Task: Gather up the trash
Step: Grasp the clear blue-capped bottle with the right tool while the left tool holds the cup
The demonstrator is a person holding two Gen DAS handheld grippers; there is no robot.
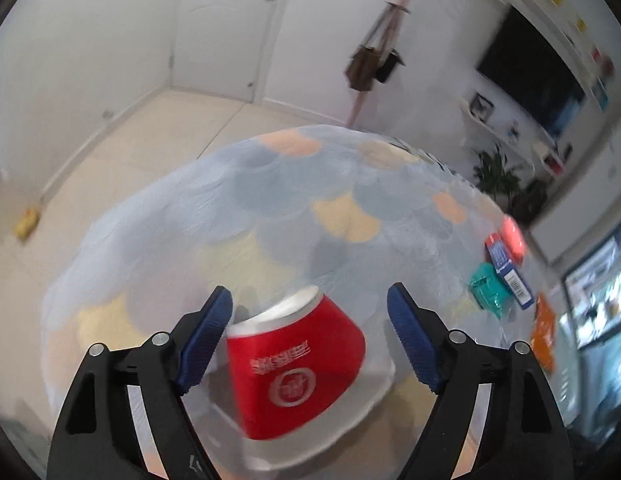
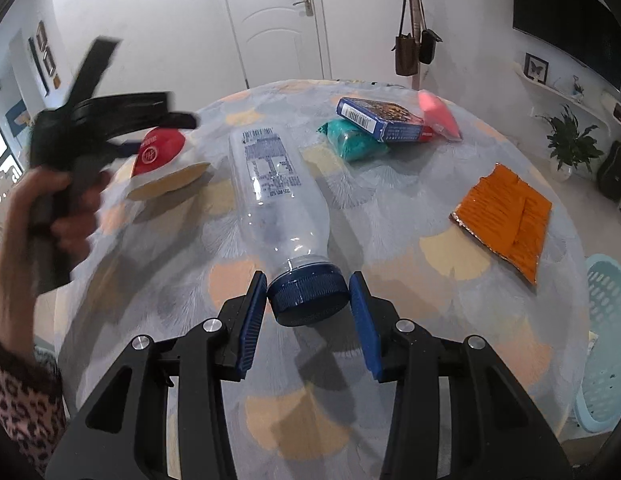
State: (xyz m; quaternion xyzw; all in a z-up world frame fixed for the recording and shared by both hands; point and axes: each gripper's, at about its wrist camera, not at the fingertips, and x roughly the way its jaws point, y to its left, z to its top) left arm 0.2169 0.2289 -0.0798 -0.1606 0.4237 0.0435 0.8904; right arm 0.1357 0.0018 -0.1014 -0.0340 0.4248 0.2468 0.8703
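Note:
A red paper cup [image 1: 298, 364] lies on its side on the round patterned table [image 1: 270, 208]. My left gripper [image 1: 310, 340] is open, its jaws on either side of the cup; the left pad [image 1: 204, 340] is close to the cup, the right pad apart. The cup also shows in the right wrist view [image 2: 160, 152], with the left gripper blurred over it. A clear plastic bottle [image 2: 274, 196] with a blue cap [image 2: 308, 296] lies on the table. My right gripper [image 2: 308, 312] is open around the cap.
A blue box [image 2: 380, 120], a teal packet [image 2: 352, 140], a pink packet [image 2: 436, 114] and an orange wrapper [image 2: 506, 216] lie on the table's far and right parts. A light blue basket [image 2: 606, 344] stands on the floor at the right.

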